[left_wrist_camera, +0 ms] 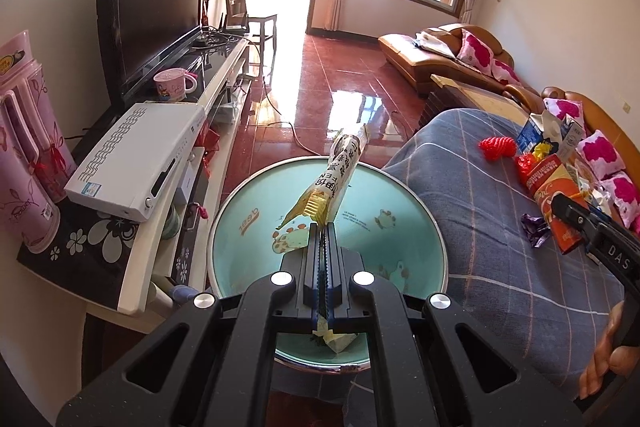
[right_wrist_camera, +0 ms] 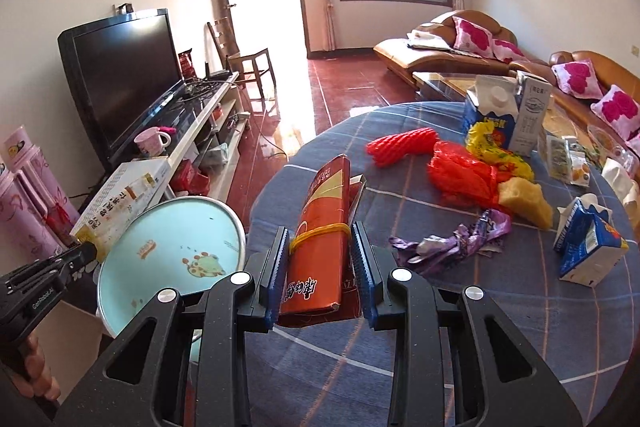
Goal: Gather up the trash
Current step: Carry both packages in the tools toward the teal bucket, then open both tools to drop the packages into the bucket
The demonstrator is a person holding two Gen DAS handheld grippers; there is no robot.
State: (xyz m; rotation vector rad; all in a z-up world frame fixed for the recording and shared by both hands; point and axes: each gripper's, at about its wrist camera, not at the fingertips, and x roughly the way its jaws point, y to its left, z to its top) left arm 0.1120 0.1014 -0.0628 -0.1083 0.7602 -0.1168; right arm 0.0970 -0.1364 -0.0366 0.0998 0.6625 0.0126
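Right hand-held gripper (right_wrist_camera: 320, 259) clamps orange box (right_wrist_camera: 320, 227).

Left gripper (left_wrist_camera: 323, 227) lower centre of its view, jaws pinched nearly together, right gripper (right_wrist_camera: 320, 247) lower centre of its view, jaws parted wide and clamped, bare hand (right_wrist_camera: 30, 367) gripping the left handle at lower left.

Right gripper (right_wrist_camera: 320, 259) around orange carton (right_wrist_camera: 320, 227)

"GenRobot.AI" is showing on the left gripper (right_wrist_camera: 86, 251) at lower left; "DAS" is showing on the right gripper (left_wrist_camera: 560, 205) at right edge.
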